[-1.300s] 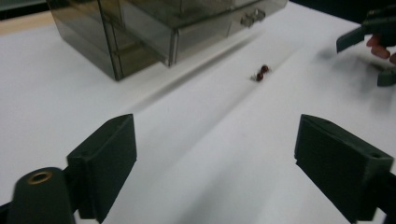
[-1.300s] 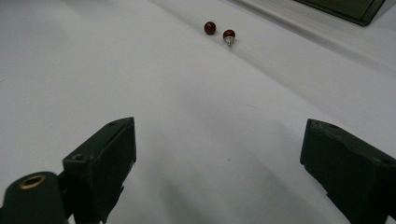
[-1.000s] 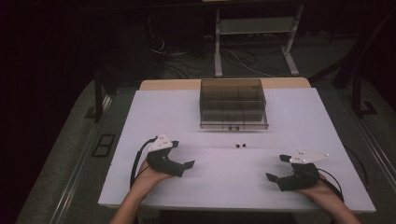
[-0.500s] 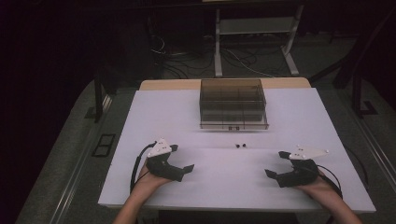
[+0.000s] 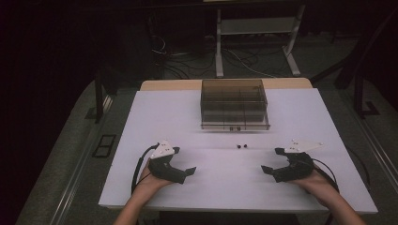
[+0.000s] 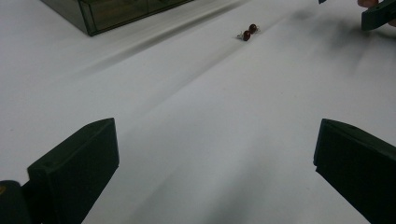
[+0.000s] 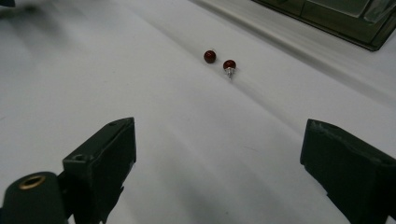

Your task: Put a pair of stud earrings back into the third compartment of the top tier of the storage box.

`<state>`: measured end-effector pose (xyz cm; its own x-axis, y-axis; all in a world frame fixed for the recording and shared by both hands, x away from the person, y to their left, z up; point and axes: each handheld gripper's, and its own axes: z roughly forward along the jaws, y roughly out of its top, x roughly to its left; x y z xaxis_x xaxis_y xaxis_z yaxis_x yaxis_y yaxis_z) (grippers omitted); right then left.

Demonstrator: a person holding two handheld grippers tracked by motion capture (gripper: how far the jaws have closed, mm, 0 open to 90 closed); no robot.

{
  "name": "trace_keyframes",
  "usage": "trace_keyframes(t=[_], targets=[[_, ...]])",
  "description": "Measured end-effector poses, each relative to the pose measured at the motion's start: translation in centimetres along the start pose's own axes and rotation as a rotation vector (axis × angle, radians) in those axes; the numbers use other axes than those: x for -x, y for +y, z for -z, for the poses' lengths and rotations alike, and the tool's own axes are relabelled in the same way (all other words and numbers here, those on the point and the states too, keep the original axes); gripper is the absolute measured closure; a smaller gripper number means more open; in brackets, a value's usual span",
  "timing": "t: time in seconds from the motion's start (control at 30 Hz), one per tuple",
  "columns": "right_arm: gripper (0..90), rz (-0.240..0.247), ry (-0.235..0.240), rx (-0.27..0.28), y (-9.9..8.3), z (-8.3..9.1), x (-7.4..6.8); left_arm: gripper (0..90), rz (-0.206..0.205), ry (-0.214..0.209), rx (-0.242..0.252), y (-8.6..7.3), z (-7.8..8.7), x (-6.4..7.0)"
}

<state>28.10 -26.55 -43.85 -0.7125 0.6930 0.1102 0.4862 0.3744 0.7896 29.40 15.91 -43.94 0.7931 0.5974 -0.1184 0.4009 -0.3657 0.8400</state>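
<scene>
Two small dark red bead earrings [image 5: 242, 146] lie side by side on the white table [image 5: 211, 122], just in front of a smoky clear compartment box [image 5: 233, 104]. My left gripper [image 5: 184, 160] rests near the front left, open and empty, with its jaws pointing right. My right gripper [image 5: 272, 160] rests near the front right, also open and empty, facing left. In the left gripper view the earrings [image 6: 249, 31] lie well beyond the gripper [image 6: 215, 158]. The right gripper view has them [image 7: 219, 60] ahead of the gripper [image 7: 219, 158], one earring's metal post visible.
The box [image 6: 116, 11] [image 7: 336, 14] stands at the middle back of the table. Around the table are dark floor, cables and a white metal stand [image 5: 256, 33]. The right gripper's jaw [image 6: 378, 14] shows at the top right of the left gripper view.
Both grippers have shifted only slightly, the right one edging a little to the left. Their jaws stay open and the earrings have not moved.
</scene>
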Motion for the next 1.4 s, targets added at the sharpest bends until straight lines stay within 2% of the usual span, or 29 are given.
trace_keyframes(t=[0.2, 0.3, 0.5, 0.9, 0.93, 1.23, 1.4], targets=[[10.0, 0.001, 0.001, -0.013, 0.9, -0.5, 0.2, 0.0, 0.006, 0.007, 0.005, 0.0, 0.0, 0.1], [9.9, -0.024, 0.009, -0.013, 1.4, -0.7, 0.5, 0.0, 0.007, 0.001, 0.007, 0.1, 0.0, 0.1], [10.0, -0.036, 0.017, -0.018, 2.3, -1.1, 0.8, 0.0, 0.006, -0.005, 0.007, 0.2, -0.2, 0.3], [10.2, -0.048, 0.029, 0.002, 4.1, -2.2, 1.6, 0.0, 0.002, -0.019, 0.008, 0.1, -0.3, 0.1], [13.6, -0.046, 0.031, 0.005, 4.1, -2.3, 1.7, 0.0, 0.005, -0.020, 0.010, 0.1, -0.4, 0.1], [14.6, -0.060, 0.039, -0.007, 4.8, -3.4, 2.1, 0.0, 0.005, -0.034, 0.008, 0.2, -0.4, 0.2], [23.1, -0.043, 0.041, -0.010, 5.3, -4.1, 2.0, 0.0, 0.009, -0.035, 0.011, 0.1, -0.4, 0.2]])
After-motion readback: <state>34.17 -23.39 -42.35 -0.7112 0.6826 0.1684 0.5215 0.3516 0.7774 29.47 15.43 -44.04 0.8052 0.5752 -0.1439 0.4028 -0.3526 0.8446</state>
